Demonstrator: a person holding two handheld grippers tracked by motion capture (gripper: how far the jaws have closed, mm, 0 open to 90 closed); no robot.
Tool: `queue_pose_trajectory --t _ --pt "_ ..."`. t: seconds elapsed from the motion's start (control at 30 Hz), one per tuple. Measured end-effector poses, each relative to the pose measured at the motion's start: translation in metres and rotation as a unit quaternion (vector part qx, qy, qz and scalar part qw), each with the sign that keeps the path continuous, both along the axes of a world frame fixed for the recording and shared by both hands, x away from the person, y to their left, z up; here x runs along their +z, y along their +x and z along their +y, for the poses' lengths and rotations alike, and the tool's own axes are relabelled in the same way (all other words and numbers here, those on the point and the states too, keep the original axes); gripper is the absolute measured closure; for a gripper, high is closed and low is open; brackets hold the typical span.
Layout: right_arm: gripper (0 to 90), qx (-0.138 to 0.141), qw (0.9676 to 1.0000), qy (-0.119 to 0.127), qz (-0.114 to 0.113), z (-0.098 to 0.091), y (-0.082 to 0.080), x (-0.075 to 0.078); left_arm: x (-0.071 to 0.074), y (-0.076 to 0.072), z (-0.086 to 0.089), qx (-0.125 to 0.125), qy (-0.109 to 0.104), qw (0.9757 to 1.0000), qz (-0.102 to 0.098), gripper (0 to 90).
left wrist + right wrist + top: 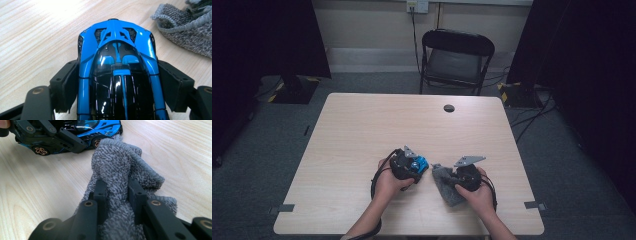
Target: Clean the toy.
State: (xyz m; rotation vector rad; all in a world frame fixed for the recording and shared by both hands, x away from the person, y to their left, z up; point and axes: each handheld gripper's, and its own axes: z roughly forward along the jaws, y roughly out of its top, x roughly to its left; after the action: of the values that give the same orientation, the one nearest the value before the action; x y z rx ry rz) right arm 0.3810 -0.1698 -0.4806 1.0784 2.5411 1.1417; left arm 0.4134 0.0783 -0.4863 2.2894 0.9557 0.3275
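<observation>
I have the blue toy car (117,72) sitting on its wheels on the table (362,130), towards the near edge and a little left of centre, and everything else I place from it. My left gripper (117,85) has its fingers (65,85) closed against the car's two flanks around the cabin, so I judge it is pinned there to stop it rolling or skidding when something rubs against it. From the right gripper view the car lies side-on, its copper-coloured wheels on the wood. Just to the right of the car, its folded edge touching the car's end by the wheel, is the grey cloth (120,170). My right gripper (117,197) has its fingers (100,195) squeezed on a bunched ridge of that cloth, which leaves a loose pad of fabric ahead of them, I think to serve as a wiping surface. The cloth's lower part rests on the table. Well beyond the car, past the table's far edge, stands a black folding chair (456,59).
</observation>
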Motion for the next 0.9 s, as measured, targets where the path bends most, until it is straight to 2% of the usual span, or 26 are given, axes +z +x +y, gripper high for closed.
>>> queue_pose_trajectory --t 0.07,0.2,0.33,0.4,0.43,0.5,0.57,0.63,0.73,0.9 --pt "73.2 -0.001 1.0000 0.001 0.000 0.000 0.000 0.000 -0.001 0.000 0.001 -0.005 -0.006 1.0000 -0.001 25.0" --pt "73.2 -0.001 1.0000 -0.002 -0.001 0.000 0.000 0.000 0.001 -0.004 0.003 -0.009 0.001 0.9999 0.008 25.1" --pt "73.4 -0.010 0.9999 0.004 -0.001 -0.003 0.002 0.003 0.010 -0.010 0.007 -0.029 -0.015 0.9995 0.002 25.3" --pt "73.8 -0.019 0.9997 0.012 -0.002 -0.007 0.005 0.008 0.017 -0.012 0.011 -0.038 -0.039 0.9985 0.010 26.1" --pt "73.9 -0.023 0.9996 0.018 -0.004 -0.009 0.008 0.011 0.019 -0.013 0.011 -0.041 -0.044 0.9981 0.010 26.7" --pt "74.1 -0.026 0.9993 0.025 -0.007 -0.010 0.013 0.020 0.019 -0.014 0.010 -0.046 -0.042 0.9980 0.005 26.8" --pt "74.1 -0.024 0.9993 0.024 -0.015 -0.007 0.017 0.030 0.018 -0.016 0.009 -0.053 -0.044 0.9976 0.009 26.8" --pt "74.1 -0.020 0.9992 0.026 -0.023 -0.002 0.020 0.039 0.017 -0.017 0.007 -0.056 -0.046 0.9974 0.002 26.8" --pt "74.1 -0.014 0.9989 0.028 -0.034 0.008 0.025 0.050 0.018 -0.019 0.005 -0.065 -0.059 0.9961 0.000 26.8" --pt "74.1 -0.017 0.9989 0.033 -0.028 0.015 0.036 0.053 0.020 -0.022 0.004 -0.084 -0.060 0.9947 -0.005 26.7"
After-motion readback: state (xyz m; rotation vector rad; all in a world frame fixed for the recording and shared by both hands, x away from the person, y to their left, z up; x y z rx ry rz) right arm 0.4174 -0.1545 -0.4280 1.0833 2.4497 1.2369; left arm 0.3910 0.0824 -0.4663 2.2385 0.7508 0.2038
